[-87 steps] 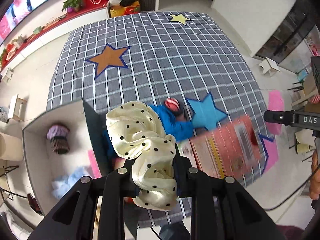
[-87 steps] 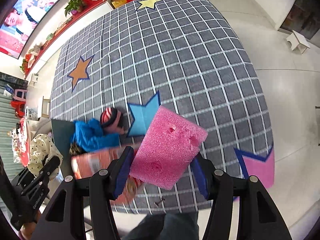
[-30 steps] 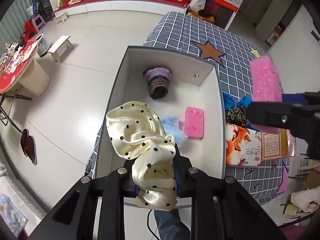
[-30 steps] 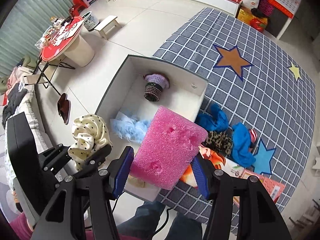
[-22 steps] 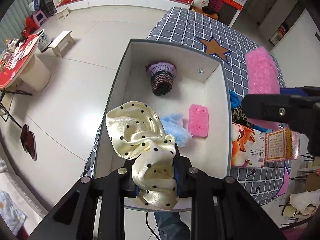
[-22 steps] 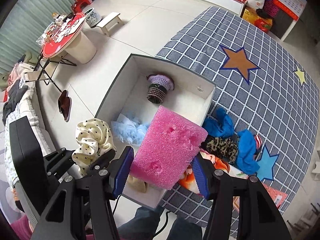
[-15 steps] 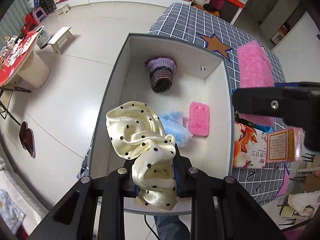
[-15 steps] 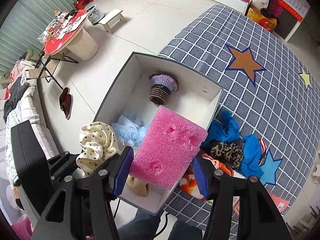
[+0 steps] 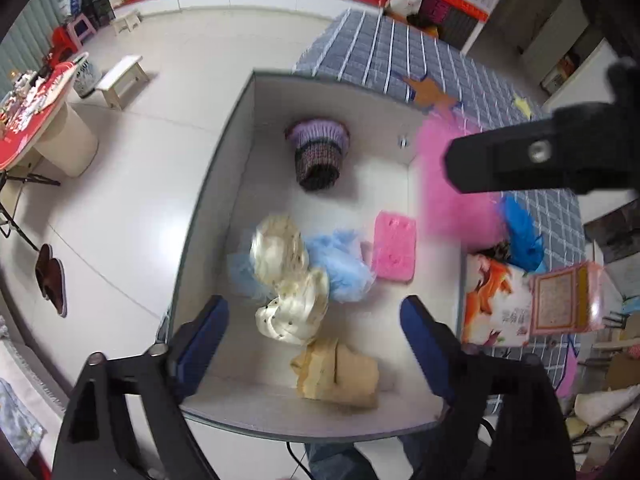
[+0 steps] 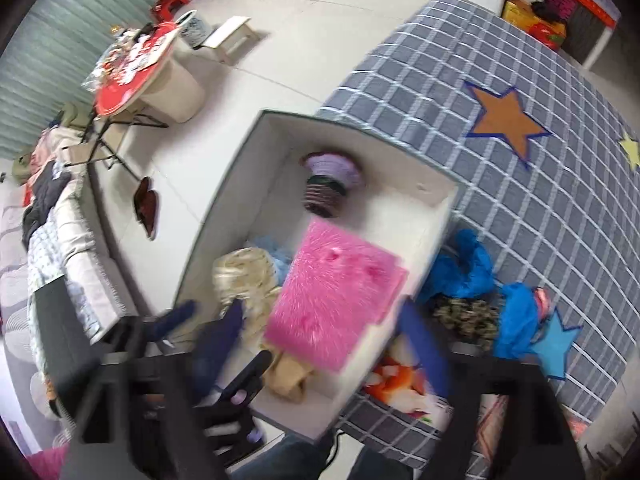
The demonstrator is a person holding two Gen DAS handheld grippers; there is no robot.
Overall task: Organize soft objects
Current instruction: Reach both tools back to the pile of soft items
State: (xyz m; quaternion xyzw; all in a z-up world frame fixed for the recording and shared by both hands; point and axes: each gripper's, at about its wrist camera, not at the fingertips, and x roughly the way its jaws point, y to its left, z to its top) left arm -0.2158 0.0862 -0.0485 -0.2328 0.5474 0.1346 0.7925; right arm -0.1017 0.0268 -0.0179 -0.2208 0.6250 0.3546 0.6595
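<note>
The white open box holds a purple knitted hat, a blue fluffy piece, a small pink sponge and a tan cloth. The cream dotted scarf is blurred inside the box, free of my left gripper, whose jaws are opening wide above it. In the right wrist view the big pink sponge is blurred over the box, loose between the opening jaws of my right gripper; the pads no longer press it.
Right of the box, blue garments, a leopard-print cloth and picture books lie on the grey checked table. On the floor to the left are slippers, a stool and a red round table.
Both grippers went from shut to wide open. The dotted scarf dropped out of the left one into the box. The pink sponge came loose from the right one, which moved over the box.
</note>
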